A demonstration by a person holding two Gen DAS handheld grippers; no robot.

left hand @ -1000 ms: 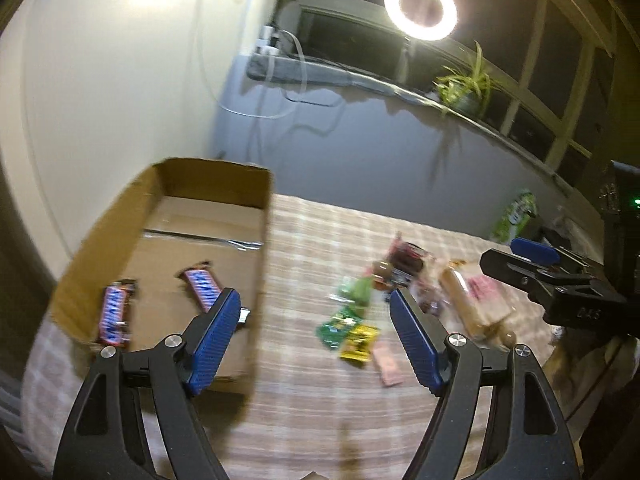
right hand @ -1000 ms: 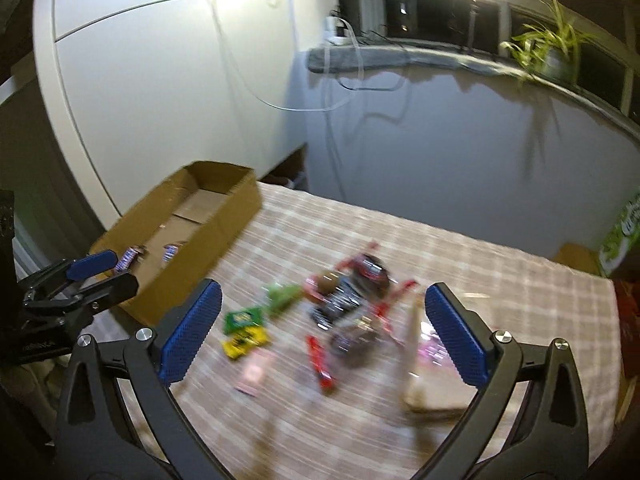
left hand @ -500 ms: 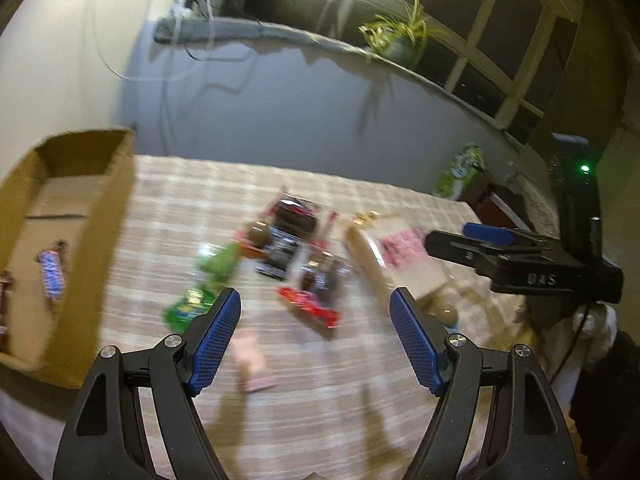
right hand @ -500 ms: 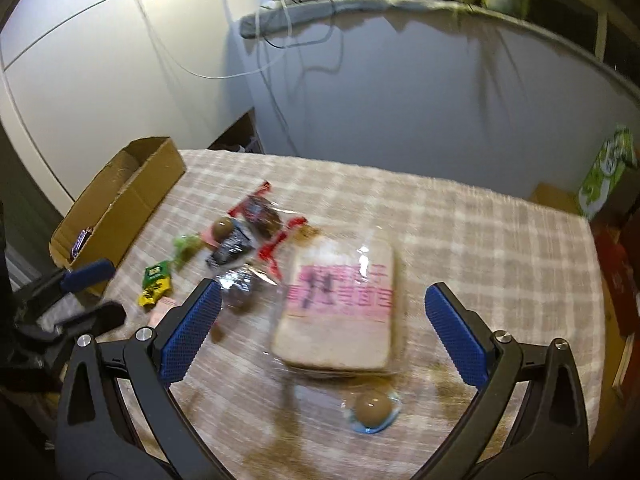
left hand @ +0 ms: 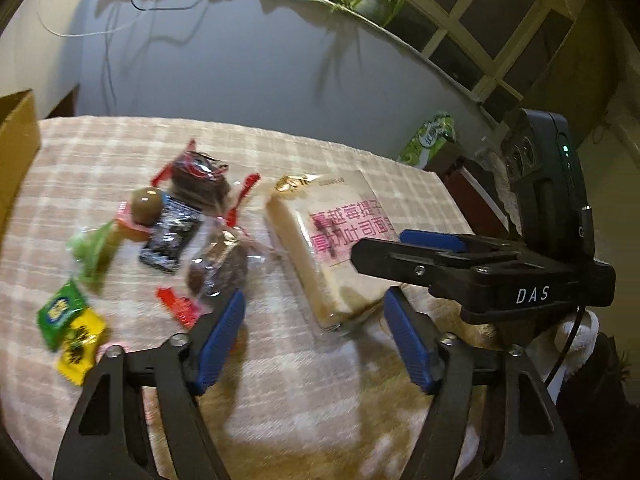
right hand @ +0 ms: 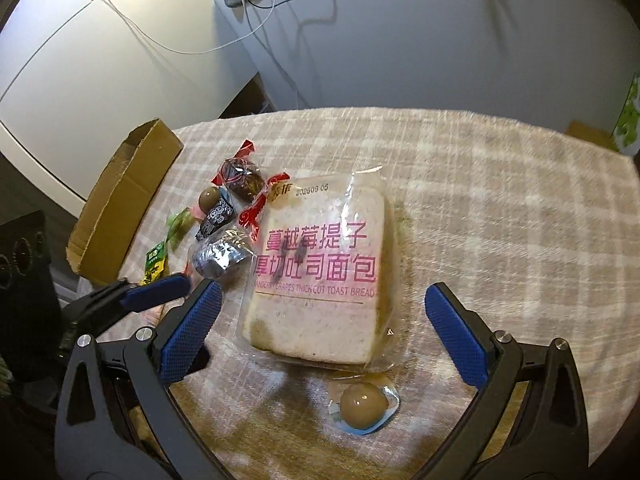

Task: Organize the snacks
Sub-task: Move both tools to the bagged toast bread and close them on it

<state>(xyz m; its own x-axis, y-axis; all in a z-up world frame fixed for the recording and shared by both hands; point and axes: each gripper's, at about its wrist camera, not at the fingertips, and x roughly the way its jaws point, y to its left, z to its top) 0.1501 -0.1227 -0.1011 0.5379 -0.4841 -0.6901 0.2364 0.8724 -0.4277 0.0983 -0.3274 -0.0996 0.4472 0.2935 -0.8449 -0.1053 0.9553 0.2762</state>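
Observation:
A bagged toast bread loaf (right hand: 320, 276) with pink lettering lies flat on the checked tablecloth; it also shows in the left wrist view (left hand: 320, 240). My right gripper (right hand: 320, 332) is open, its jaws straddling the loaf's near end just above it. My left gripper (left hand: 316, 340) is open and empty, hovering over the cloth near the loaf's corner. A heap of small wrapped snacks (left hand: 188, 216) lies left of the loaf. A packed brown egg (right hand: 363, 404) lies in front of the loaf. The cardboard box (right hand: 120, 200) stands at the left.
A green carton (left hand: 428, 140) stands off the table's far right. The right gripper body (left hand: 480, 276) reaches across the left view's right side. White cabinets and a grey wall with cables stand behind the table.
Both grippers have swung right, away from the box, and closed in on the bread loaf. The right gripper has dropped lower over it. Both stay open.

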